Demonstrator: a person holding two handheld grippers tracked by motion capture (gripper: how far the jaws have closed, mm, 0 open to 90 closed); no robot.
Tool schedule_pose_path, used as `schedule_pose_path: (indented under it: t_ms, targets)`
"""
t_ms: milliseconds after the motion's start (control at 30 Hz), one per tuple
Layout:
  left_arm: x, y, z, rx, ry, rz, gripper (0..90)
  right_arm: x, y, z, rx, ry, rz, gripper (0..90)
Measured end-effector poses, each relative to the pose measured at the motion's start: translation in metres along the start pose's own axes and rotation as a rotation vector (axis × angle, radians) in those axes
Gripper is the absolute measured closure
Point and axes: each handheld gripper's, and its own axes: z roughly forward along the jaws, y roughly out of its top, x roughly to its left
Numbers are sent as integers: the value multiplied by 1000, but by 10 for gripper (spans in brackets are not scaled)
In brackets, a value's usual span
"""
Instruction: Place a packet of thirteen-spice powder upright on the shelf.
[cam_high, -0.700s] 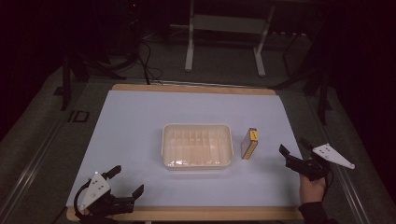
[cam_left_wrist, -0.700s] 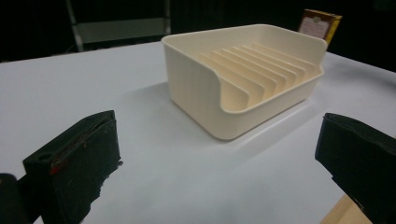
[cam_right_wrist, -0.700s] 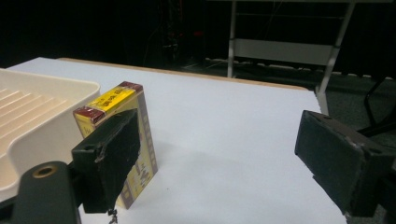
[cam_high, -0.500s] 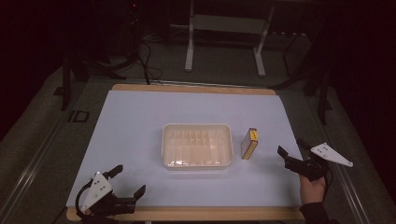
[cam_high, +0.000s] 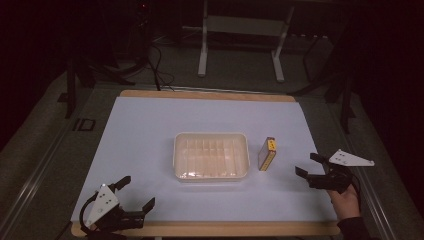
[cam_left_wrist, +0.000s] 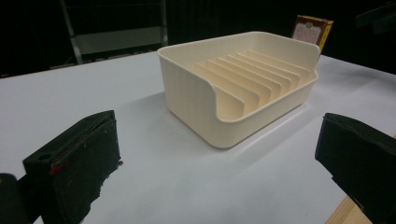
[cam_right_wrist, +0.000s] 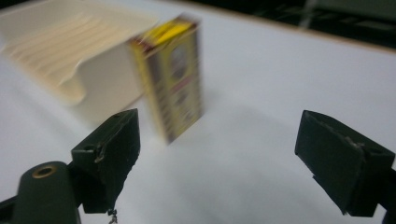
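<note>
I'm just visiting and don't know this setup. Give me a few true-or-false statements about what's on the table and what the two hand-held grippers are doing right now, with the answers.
1. The cream tray holds the small box. False: the tray is empty, and the yellow box stands beside it on the white table cover.
2. The right hand-held gripper is open. True.
3. The left hand-held gripper grips the tray. False: it is open, near the table's front edge, apart from the tray.
4. The box stands upright. True.
5. The tray has ribs inside. True.
</note>
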Motion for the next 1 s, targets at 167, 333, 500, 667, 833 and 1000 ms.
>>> schedule_pose_path:
  t_ms: [167, 333, 500, 667, 833, 1000]
  targets:
    - [0, 0, 0, 1, 1, 5, 1, -3, -5, 10, 139, 176, -113, 141]
    - [0, 0, 1, 10, -2, 6, 1, -6, -10, 17, 188, 269, -123, 141]
    - [-1, 0, 2, 12, -5, 9, 1, -5, -13, 21, 240, 336, -168, 141]
    - [-1, 0, 3, 15, -7, 10, 1, 4, -16, 28, 351, 429, -262, 141]
    - [-1, 0, 3, 13, -12, 6, 1, 10, -12, 34, 454, 430, -328, 141]
    - [-1, 0, 3, 13, -13, 5, 1, 14, -5, 38, 553, 412, -382, 141]
